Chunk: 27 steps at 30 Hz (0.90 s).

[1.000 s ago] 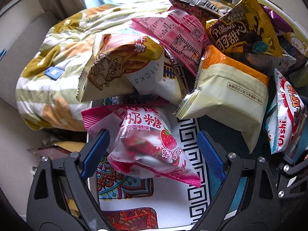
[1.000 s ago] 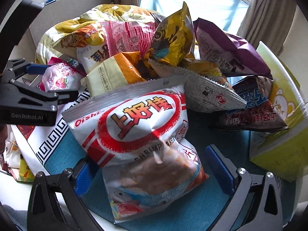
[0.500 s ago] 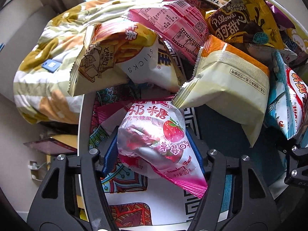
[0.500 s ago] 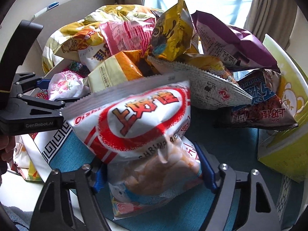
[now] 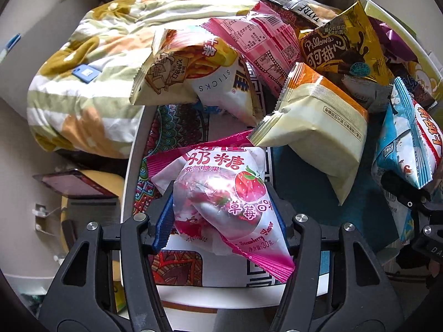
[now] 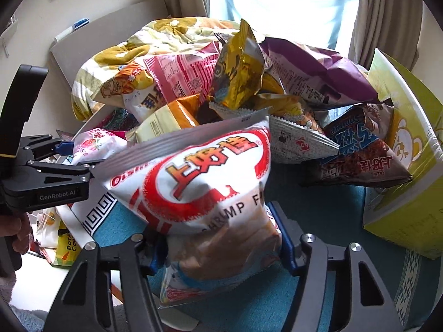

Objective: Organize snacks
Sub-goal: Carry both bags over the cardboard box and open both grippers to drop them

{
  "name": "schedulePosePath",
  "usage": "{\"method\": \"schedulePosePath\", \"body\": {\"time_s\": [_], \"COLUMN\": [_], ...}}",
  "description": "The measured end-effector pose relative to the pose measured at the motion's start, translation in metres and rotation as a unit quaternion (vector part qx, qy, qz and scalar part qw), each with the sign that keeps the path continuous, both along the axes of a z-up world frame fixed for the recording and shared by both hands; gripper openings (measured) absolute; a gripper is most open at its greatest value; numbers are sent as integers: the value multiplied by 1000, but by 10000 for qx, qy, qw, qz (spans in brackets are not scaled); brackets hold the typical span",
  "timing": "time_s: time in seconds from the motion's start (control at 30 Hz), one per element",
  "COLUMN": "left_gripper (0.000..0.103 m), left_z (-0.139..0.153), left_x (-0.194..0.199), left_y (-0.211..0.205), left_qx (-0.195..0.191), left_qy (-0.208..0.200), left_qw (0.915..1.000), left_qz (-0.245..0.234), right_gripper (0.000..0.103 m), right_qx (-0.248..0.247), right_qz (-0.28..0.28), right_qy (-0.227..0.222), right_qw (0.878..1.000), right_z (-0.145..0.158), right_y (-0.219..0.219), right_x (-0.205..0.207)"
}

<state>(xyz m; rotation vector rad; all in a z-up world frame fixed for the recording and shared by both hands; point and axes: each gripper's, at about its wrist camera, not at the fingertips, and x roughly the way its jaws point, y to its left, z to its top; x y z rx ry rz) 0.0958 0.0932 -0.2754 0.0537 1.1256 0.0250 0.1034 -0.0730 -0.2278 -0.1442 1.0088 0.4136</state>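
Both grippers are clamped on bags above the table: left gripper [image 5: 221, 210] squeezes the strawberry candy pack [image 5: 221, 193], right gripper [image 6: 218, 238] pinches the shrimp chips bag [image 6: 199, 182]. Slippery puffy film could probably slide out, or snag the cream-orange pack [image 5: 318, 121] leaning on the candy.

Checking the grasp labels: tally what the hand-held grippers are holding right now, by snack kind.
Strawberry candy bag, in the left hand-held gripper: 1
Shrimp cracker bag, in the right hand-held gripper: 1
Total: 2

Pink strawberry packet [image 5: 221, 193], red-white shrimp bag [image 6: 205, 177]
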Motion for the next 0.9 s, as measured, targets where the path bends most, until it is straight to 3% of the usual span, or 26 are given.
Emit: {"method": "schedulePosePath", "body": {"time_s": [0.53,0.9], "left_gripper": [54,54], "left_z": [55,143], "left_x": [-26,-24], "left_y": [-9,-74], "left_qx": [74,-20], "left_qy": [-425,-1238], "left_qw": [9971,9914], "left_qz": [630,434], "right_gripper": [59,59], "right_qx": [236,508], "right_qz": [135,77], "right_qy": [-264,-773], "right_qw": [9993,9957], "right_z": [49,111], "right_y": [-23,-71], "right_x": [-26,-26]}}
